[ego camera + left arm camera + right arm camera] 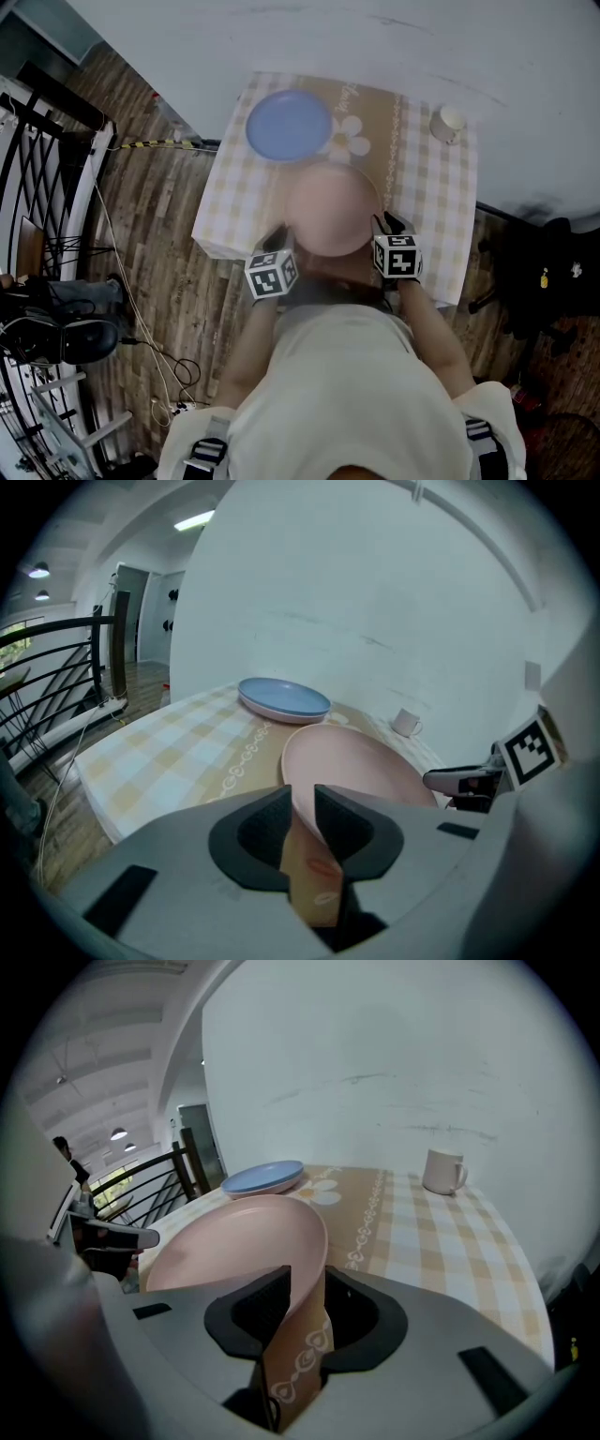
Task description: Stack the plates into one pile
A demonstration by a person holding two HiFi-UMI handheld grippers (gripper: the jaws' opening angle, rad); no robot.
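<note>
Checked worktop (431,187): pink plate (234,1241), rim inside left tongs (300,803) (slightly apart) & right tongs (307,1283) (wide apart), neither clamped. Beyond both: blue plate (284,697). Prob. pick-up step; next: clamp, lift onto it.

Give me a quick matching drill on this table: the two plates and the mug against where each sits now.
Things:
1. pink plate
2. blue plate
3. mug

Places:
A. far right corner of the table
B. far left of the table
C. near edge, rim inside the left claw and the right claw

Pairs: 1-C, 2-B, 3-A
</note>
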